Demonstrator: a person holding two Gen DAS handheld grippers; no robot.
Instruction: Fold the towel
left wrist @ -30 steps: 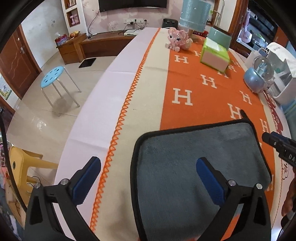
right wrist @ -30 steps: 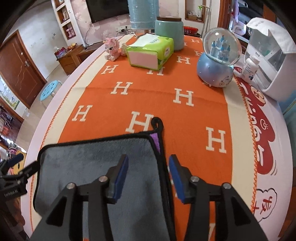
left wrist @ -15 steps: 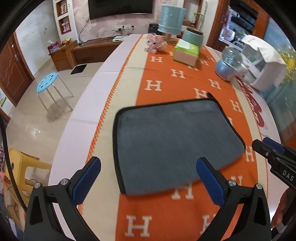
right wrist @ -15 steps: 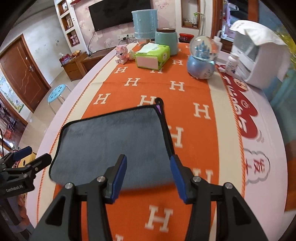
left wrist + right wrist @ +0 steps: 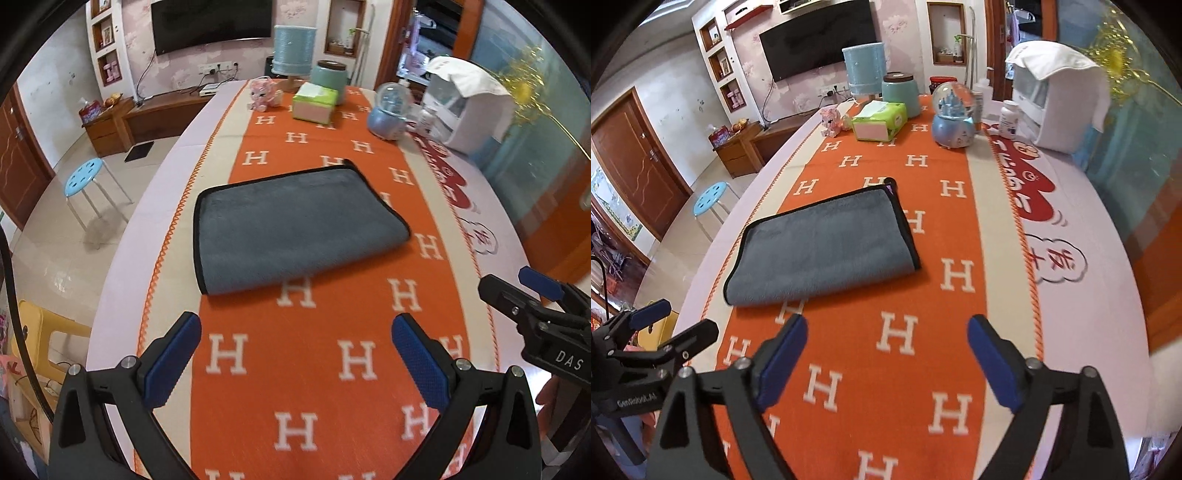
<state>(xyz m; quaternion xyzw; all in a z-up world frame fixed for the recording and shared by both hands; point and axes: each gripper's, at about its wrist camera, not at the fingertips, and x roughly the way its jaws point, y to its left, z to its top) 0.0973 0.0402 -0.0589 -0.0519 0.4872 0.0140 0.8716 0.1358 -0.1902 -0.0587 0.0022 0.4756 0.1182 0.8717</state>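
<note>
A grey towel (image 5: 291, 225) with black trim lies folded flat on the orange H-patterned tablecloth (image 5: 325, 369); it also shows in the right wrist view (image 5: 827, 243). My left gripper (image 5: 295, 354) is open and empty, held back from the towel's near edge. My right gripper (image 5: 886, 354) is open and empty, also short of the towel. The right gripper shows at the right edge of the left wrist view (image 5: 535, 299), and the left gripper at the lower left of the right wrist view (image 5: 661, 332).
At the table's far end stand a green tissue box (image 5: 314, 101), a snow globe (image 5: 389, 114), a pink toy (image 5: 262, 94), a teal jar (image 5: 328, 79) and a white appliance (image 5: 469, 107). A blue stool (image 5: 85, 177) stands on the floor to the left.
Both grippers have pulled back and up from the towel, which now lies farther ahead. The right gripper's jaws have opened wider.
</note>
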